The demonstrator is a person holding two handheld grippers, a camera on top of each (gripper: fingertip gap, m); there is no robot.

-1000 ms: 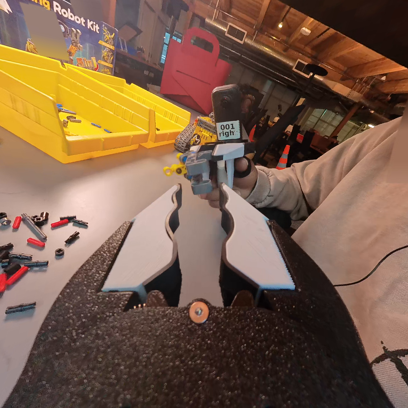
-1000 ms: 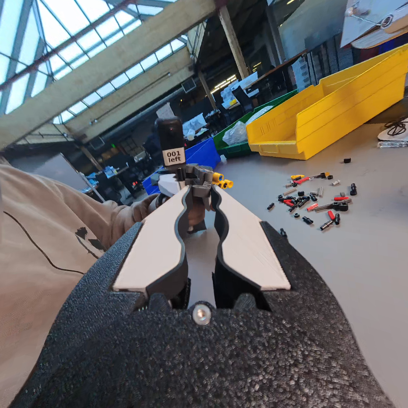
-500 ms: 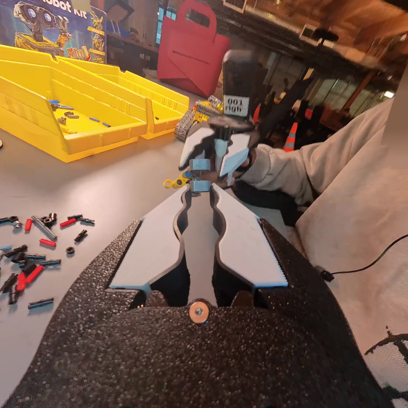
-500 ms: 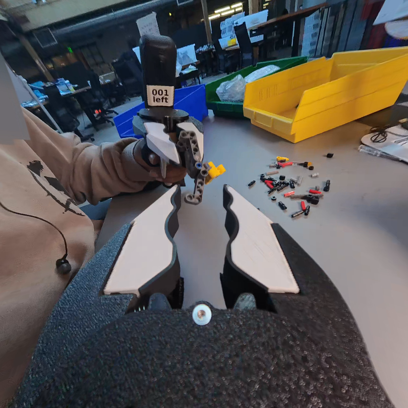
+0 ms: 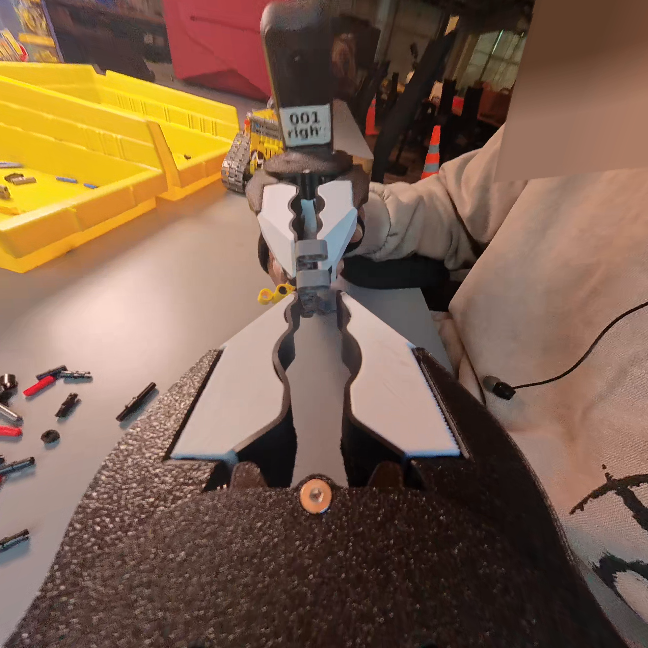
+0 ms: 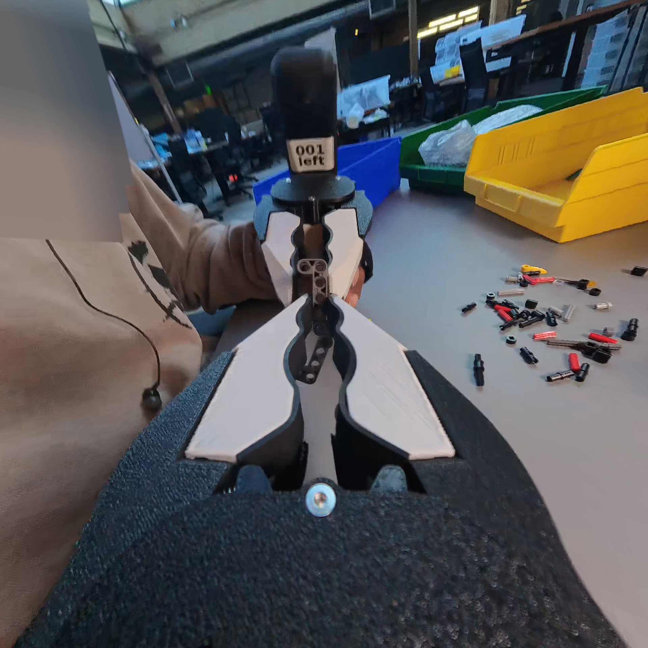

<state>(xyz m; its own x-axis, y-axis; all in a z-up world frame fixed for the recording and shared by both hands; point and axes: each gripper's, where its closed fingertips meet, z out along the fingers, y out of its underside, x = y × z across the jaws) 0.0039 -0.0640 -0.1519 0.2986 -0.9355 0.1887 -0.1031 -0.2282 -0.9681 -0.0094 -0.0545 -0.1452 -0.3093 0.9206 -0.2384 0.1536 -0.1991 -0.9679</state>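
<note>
Indoor light, moderately bright and diffuse, warm in the left wrist view and cooler in the right, with soft shadows on the grey table [image 5: 122, 301]. Strong fisheye bending at the edges; the yellow bins [image 5: 105, 168] curve. Background is soft, with motion blur on the loose parts [image 6: 547, 322] and the ceiling lights [image 6: 445, 26] smeared.

Beige sweatshirt sleeve [image 5: 420, 224], pale grey jaws

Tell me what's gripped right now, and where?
One grey beam assembly, clamped from opposite sides: right gripper at about mid-beam, left gripper on the end facing it.
</note>
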